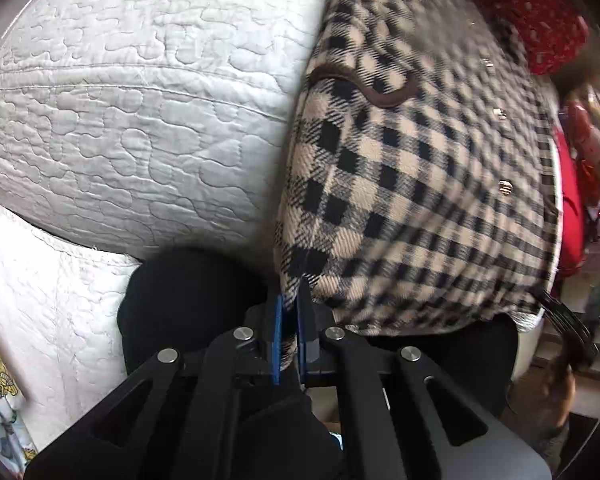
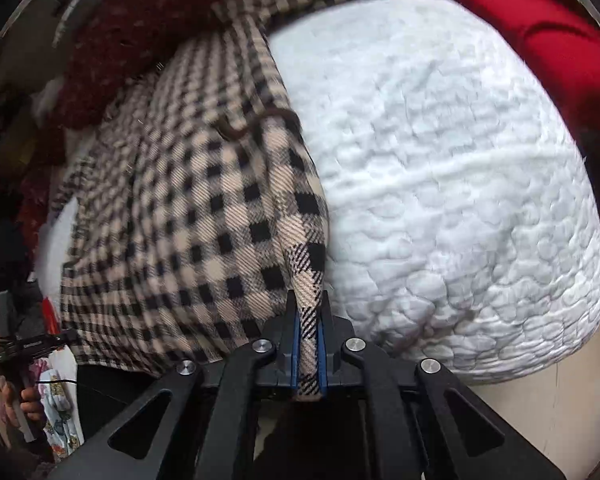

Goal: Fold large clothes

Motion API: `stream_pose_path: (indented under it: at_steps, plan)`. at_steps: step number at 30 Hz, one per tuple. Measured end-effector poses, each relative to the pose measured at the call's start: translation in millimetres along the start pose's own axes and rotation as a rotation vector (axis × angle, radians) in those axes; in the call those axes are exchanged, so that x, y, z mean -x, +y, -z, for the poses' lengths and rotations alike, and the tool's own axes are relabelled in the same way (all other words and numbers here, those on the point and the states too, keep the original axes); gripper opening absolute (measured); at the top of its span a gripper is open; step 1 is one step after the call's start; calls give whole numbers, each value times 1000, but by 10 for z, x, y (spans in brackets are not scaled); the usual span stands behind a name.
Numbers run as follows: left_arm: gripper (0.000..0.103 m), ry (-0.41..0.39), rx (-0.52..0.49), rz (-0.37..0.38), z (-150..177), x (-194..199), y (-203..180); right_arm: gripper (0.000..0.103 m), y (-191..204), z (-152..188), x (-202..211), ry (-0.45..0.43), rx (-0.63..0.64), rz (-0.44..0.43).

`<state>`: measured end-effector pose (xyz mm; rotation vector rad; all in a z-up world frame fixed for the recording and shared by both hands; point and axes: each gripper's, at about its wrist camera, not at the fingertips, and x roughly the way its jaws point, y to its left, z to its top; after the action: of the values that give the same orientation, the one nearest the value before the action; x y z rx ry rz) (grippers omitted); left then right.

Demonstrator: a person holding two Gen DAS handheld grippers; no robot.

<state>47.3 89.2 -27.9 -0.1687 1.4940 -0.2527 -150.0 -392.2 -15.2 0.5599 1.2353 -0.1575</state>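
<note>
Left wrist view looks down on a bed under a white quilted cover [image 1: 140, 120], with a checked cream-and-black garment [image 1: 420, 180] spread over its right part and a dark red knitted blanket [image 1: 532, 8] at the far right corner. The left gripper [image 1: 290, 320] has its jaws nipped on the garment's near edge. In the right wrist view the right gripper [image 2: 309, 320] pinches a fold of the same cloth between narrow jaws, the quilt filling the right side. A red cushion [image 2: 560, 52] lies far right. Motion blur smears the garment's far half; a hand [image 2: 24, 400] at the left edge is cut off.
</note>
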Motion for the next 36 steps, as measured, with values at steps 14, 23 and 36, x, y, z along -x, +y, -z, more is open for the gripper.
stream_pose_path:
  at_steps: [14, 23, 36]
  plan:
    - [52, -70, -175, -83, -629, -452, -824, 25, 490, -564, -167, -62, 54, 28]
    - [52, -175, -150, 50, -1144, 84, -987, 61, -701, -1928, 643, -354, -328, -70]
    - [54, -89, -44, 82, -1974, -455, -1165, 65, -2291, -3500, -742, -325, -855, -279]
